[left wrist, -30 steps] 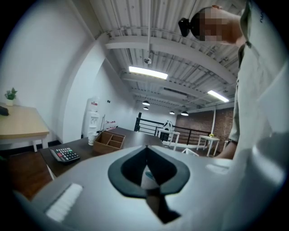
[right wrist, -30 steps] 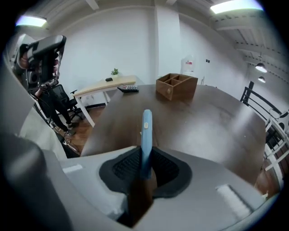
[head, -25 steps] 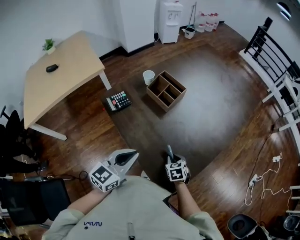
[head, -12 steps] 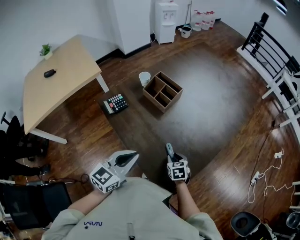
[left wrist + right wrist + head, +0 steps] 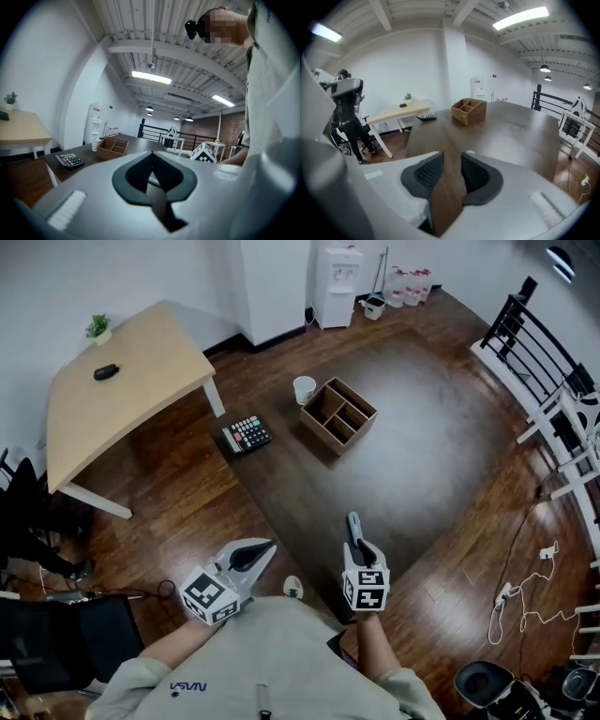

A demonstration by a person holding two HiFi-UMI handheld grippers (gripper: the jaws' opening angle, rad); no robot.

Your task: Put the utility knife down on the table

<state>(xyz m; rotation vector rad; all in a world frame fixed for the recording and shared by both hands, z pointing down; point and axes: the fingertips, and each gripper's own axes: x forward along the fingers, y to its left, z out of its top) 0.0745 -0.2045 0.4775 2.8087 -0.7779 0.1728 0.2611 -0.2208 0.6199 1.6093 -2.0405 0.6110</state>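
Observation:
I cannot make out the utility knife for certain. A small pale blue bit (image 5: 469, 152) peeks over the right jaw's top edge and seems to lie on the dark brown table (image 5: 412, 427). My right gripper (image 5: 353, 521) hangs over the table's near corner, pointing down and forward. Its jaws are opening, and only bare tabletop shows between the pads (image 5: 476, 176). My left gripper (image 5: 267, 545) is held near my chest, left of the table's corner. Its tips meet in the left gripper view (image 5: 151, 154), with nothing held.
Farther along the table stand a calculator (image 5: 247, 433), a white cup (image 5: 304, 390) and a wooden divided box (image 5: 338, 415). A light wooden desk (image 5: 112, 390) with a mouse (image 5: 106, 372) stands far left. A small white object (image 5: 293, 587) lies by my torso. Another person (image 5: 347, 117) stands near the desk.
My right gripper has risen off the table and tilted, and its jaws have spread. The left gripper looks almost unmoved. The head view has shifted slightly.

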